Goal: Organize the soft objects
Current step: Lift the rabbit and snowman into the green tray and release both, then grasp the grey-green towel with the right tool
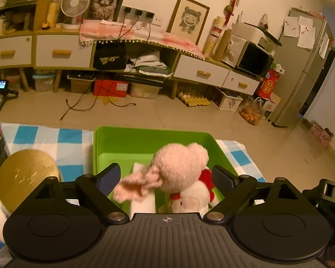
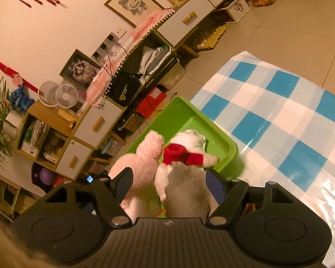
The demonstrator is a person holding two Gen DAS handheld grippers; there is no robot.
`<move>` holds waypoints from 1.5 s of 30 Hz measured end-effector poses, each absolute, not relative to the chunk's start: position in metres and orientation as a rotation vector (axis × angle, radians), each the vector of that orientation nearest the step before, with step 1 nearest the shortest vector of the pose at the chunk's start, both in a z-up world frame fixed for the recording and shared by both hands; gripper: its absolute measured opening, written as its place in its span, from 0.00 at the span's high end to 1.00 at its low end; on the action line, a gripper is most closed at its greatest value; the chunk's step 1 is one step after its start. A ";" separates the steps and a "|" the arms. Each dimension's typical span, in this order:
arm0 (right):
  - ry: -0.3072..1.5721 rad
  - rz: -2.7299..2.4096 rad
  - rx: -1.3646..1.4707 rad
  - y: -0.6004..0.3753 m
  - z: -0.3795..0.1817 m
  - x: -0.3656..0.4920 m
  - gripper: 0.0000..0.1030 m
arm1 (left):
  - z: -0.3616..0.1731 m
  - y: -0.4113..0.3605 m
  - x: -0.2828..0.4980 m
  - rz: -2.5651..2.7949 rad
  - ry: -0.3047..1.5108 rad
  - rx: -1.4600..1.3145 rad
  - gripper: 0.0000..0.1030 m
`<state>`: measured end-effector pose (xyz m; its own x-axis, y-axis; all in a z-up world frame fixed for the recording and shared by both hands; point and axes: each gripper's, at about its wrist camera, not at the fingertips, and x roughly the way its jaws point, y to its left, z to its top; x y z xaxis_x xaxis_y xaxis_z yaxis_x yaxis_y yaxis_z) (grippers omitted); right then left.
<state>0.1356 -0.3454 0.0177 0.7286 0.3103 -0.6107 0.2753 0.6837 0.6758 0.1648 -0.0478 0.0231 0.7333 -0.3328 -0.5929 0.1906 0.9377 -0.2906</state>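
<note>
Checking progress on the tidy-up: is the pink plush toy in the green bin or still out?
In. The pink plush toy sits inside the green bin, beside the white plush with red scarf.
</note>
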 end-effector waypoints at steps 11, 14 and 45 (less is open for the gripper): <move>0.954 -0.019 0.695 -0.331 0.026 0.111 0.46 | 0.018 -0.031 0.121 -0.287 0.755 -0.195 0.11; 1.001 -0.037 0.668 -0.330 0.022 0.106 0.46 | 0.013 -0.026 0.111 -0.281 0.782 -0.197 0.10; 1.151 -0.020 0.560 -0.320 0.018 0.083 0.46 | -0.035 -0.014 0.054 -0.392 1.132 -0.208 0.10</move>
